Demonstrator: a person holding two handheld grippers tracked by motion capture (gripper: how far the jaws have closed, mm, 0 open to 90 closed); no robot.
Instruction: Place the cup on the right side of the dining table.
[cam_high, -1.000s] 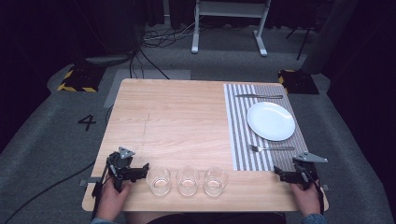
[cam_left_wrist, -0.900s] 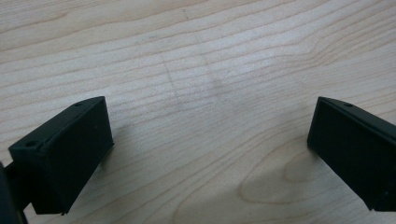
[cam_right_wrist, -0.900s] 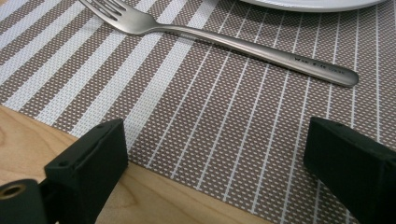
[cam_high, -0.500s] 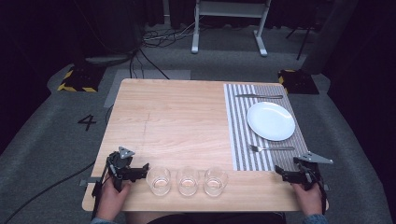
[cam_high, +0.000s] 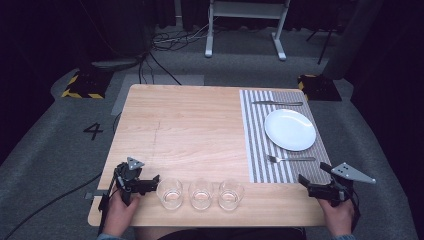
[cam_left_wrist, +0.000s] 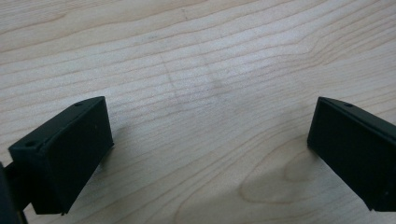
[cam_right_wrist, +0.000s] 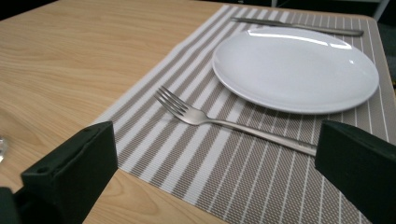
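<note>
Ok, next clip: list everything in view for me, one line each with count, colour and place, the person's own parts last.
table: one, light wood, centre of the high view
placemat: one, grey and white striped, right part of the table
plate: one, white, on the placemat
fork: one, silver, on the placemat, near side of the plate
knife: one, silver, on the placemat, far side of the plate
glasses: three, clear, in a row along the near edge
floor number 4: one, black, left of the table
left gripper: black, near left corner, jaws open over bare wood
right gripper: black, near right corner, jaws open toward the fork
hands: two, holding the grippers
</note>
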